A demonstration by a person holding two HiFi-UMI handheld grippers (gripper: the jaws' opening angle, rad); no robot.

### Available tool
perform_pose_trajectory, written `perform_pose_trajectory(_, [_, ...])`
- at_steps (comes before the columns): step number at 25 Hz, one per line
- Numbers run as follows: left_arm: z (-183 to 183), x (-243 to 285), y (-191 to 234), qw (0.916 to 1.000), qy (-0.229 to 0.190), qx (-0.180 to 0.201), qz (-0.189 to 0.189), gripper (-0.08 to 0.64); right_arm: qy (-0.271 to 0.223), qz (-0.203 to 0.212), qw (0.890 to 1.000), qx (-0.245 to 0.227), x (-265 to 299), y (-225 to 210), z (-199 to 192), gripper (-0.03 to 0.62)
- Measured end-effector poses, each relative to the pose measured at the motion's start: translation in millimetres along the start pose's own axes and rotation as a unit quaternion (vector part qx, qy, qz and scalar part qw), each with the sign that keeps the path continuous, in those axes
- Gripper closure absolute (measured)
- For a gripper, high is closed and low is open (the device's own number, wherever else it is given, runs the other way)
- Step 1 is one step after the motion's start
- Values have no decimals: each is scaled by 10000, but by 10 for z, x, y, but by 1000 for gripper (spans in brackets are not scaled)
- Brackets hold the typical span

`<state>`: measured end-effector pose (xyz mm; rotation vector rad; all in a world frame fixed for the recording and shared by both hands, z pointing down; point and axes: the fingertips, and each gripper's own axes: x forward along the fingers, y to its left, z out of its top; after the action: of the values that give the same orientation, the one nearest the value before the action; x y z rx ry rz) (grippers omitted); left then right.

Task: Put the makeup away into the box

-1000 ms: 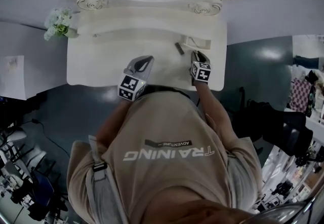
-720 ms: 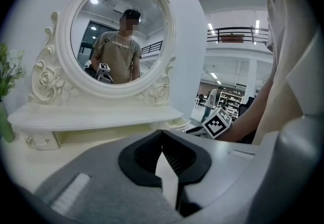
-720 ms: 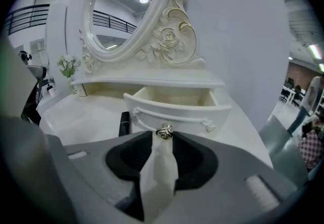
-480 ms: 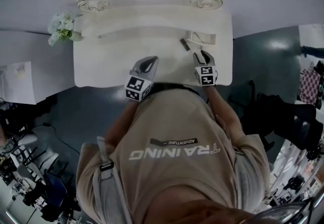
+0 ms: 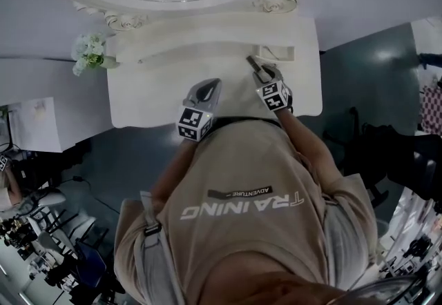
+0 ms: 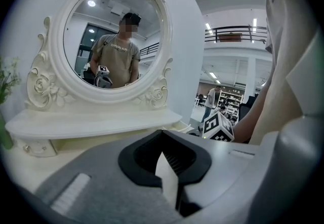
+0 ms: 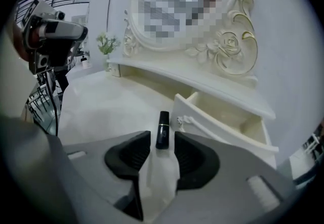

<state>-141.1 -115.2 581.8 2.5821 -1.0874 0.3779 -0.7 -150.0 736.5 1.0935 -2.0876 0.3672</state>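
The right gripper (image 7: pixel 162 138) points down at the table (image 7: pixel 106 109), and its jaws have just been opening. They now stand wide apart. A black lipstick tube (image 7: pixel 162 122) with a thin gold band lies on the table between the tips of the jaws, and neither pad presses on it. The tube points away from the gripper, toward the mirror. Just to the right of the tube is a small cream drawer (image 7: pixel 217 129), pulled open, with a bow-shaped handle on its front. What lies inside it cannot be made out.

In the head view the right gripper (image 5: pixel 264 77) is over the table's right part, close to the drawer (image 5: pixel 277 54). The left gripper (image 6: pixel 163 136) hangs near the table's middle, well apart from the lipstick tube, with its jaws together and nothing between them. A small bunch of pale flowers (image 5: pixel 88 52) stands at the table's far left corner, below the oval mirror (image 6: pixel 114 35).
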Motion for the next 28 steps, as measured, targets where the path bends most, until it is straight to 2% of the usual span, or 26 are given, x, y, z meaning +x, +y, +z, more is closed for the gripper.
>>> perform_pose_trajectory(9, [-62,-246,176,9982,69,-209,558,554,33,226,9997,20,189,33,47,443])
perform_pose_trajectory(15, [-150,-358,214,9951,198,-539,800,554,104,303,9995,-45,198,86,-17,463])
perform_pose_trajectory(17, [-107,-322,248,9949,204,-546,824,554,83,286,9995,-59,232,43,0,483])
perform_pose_trajectory(22, [-35,-319,235,9948,75,-550,854,554,-25,222,9997,6,249,4,53,485])
perform_pose_trajectory(25, [-72,-321,138,9958,52,-545,738,554,14,317,9995,-23,186,35,7,485])
perform_pose_trajectory(28, [-104,-328,125,9966,92,-570,581,554,38,407,9989,-244,73,120,38,486])
